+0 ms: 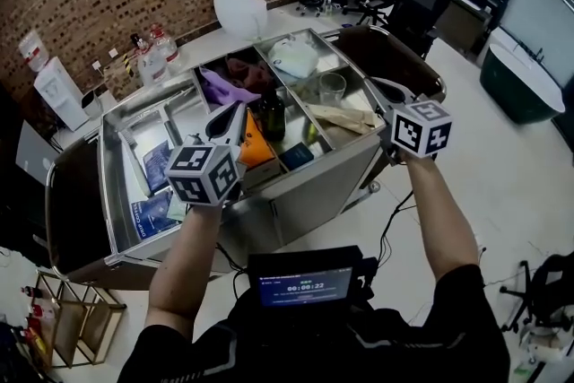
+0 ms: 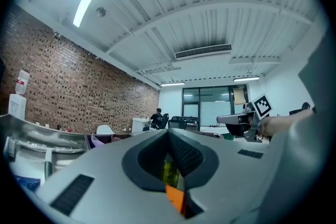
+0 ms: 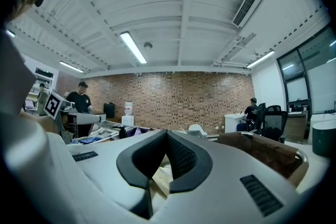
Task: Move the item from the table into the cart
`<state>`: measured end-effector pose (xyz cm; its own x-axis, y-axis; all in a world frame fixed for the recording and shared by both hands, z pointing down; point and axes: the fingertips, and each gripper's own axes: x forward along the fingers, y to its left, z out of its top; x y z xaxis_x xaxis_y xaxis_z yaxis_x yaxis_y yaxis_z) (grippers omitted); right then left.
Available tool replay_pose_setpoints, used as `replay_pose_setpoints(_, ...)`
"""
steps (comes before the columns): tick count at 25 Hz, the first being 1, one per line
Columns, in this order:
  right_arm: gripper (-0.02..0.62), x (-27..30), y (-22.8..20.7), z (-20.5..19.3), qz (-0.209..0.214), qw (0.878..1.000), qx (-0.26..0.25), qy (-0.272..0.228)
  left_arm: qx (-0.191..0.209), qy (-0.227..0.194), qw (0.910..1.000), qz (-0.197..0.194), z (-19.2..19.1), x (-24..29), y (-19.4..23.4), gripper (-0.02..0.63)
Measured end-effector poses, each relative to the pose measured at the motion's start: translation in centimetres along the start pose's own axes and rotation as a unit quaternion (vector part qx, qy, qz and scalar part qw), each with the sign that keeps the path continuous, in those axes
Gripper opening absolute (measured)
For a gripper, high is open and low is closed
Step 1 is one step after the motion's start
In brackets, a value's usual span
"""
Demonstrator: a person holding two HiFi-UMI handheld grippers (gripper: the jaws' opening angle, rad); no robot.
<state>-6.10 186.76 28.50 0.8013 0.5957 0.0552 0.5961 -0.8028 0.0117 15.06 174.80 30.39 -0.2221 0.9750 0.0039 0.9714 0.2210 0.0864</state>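
Brick-walled office, head view: shiny steel compartment cart (image 1: 316, 193) holds a dark glass bottle (image 1: 272, 114) beside an orange packet (image 1: 256, 144), left gripper (image 1: 233, 111) and right gripper (image 1: 375, 84) hovering at its near side; left gripper view, jaws pinched together, empty; right gripper view, same deal.

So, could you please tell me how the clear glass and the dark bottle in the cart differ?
The glass is clear and wide-mouthed; the bottle is dark and narrower. The glass stands in the right-hand section of the cart, near the tan bag; the bottle stands in the middle section beside an orange item. Both stand upright.
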Motion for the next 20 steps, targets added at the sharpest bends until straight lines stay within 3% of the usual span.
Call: replay_pose_setpoints(20, 0.008, 0.21, -0.68, -1.01, -0.001, 1.0, 0.0, -0.002, -0.011, -0.005, 0.9999, -0.006, -0.36, 0.86, -0.84, 0.002)
